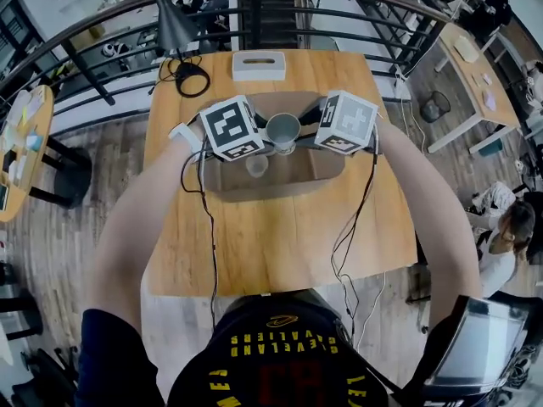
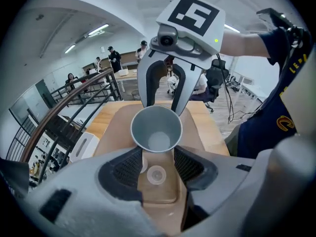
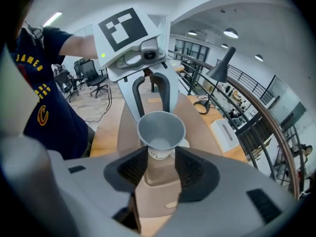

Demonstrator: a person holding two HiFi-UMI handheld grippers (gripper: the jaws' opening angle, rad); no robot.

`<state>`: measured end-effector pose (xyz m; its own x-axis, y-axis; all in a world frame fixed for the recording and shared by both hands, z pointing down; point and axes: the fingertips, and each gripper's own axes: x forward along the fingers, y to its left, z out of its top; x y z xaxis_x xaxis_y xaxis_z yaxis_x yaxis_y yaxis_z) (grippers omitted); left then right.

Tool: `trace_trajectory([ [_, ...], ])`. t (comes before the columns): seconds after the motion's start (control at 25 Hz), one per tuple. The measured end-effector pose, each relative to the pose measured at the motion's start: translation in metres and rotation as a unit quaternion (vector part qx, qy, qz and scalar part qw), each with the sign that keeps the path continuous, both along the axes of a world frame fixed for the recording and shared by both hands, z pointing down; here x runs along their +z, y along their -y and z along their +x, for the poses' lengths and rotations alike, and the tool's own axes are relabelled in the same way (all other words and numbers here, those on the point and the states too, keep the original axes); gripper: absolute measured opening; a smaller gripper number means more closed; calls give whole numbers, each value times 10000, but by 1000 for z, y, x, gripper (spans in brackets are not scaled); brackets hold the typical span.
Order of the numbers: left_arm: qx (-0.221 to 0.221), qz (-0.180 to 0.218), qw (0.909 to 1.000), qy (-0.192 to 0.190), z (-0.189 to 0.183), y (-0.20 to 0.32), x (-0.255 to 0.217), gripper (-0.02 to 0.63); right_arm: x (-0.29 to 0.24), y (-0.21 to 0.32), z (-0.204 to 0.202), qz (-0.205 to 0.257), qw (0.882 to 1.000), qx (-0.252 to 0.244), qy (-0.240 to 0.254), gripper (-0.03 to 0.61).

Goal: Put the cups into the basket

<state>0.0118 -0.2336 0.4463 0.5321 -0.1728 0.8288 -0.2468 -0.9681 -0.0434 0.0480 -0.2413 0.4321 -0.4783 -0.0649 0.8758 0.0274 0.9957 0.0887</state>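
Note:
A grey cup (image 1: 283,131) hangs upright over the brown basket (image 1: 322,175), between my two grippers, which point at each other. My left gripper (image 2: 158,152) comes in from the left, and its pads sit against the lower wall of the grey cup (image 2: 156,129). From the right, my right gripper (image 3: 162,157) is shut on the narrow base of the same cup (image 3: 161,130). A clear cup (image 1: 257,166) stands on the basket floor just below; it shows between the left jaws as the clear cup (image 2: 157,175).
The basket rests on a wooden table (image 1: 271,244). A white tissue box (image 1: 259,64) stands at the table's far edge, with a black lamp base and coiled cable (image 1: 192,79) to its left. A railing (image 1: 356,7) runs beyond the table.

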Motion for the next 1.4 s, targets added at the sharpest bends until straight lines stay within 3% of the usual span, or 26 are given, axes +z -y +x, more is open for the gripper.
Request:
trace_trajectory([
  [0.44,-71,-284,9974,651,-25,21,75,204,70,20,-22,-274,9988,-126,-379,176],
  [0.84,306,-701,9865,1446,-23,12,145,204,122,26,-14,-133,9903,-332,-1343,175],
  [1.4,108,-1149,9829,1433,-18,8,171,204,176,26,-3,-366,9775,-234,-2062,173],
])
